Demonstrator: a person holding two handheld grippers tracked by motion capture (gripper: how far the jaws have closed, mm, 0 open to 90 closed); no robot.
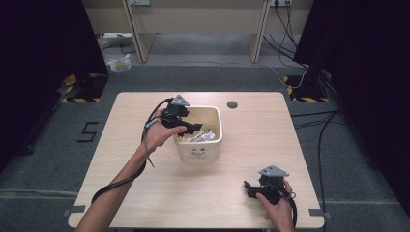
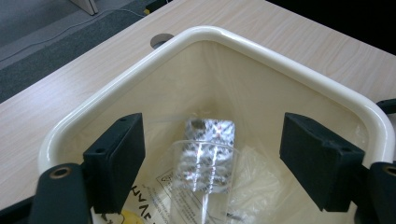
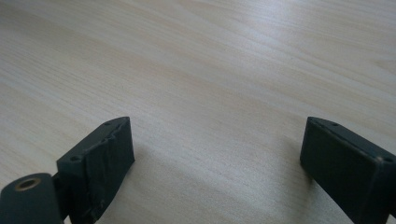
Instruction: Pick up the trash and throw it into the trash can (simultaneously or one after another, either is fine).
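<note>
Blister pack (image 2: 208, 149) lies in the bin (image 2: 140, 70) beneath the gaping left gripper (image 2: 212, 156)

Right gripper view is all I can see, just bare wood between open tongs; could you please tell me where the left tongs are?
Observer: The left tongs hang over the cream bin in the middle of the table.
Operator: Are they holding anything?
Observer: No, they stand open with nothing pinched; a silver blister pack lies below them in the bin.
Operator: Is anything else in there?
Observer: Yes, clear plastic wrapping and a packet with yellow print.
</note>
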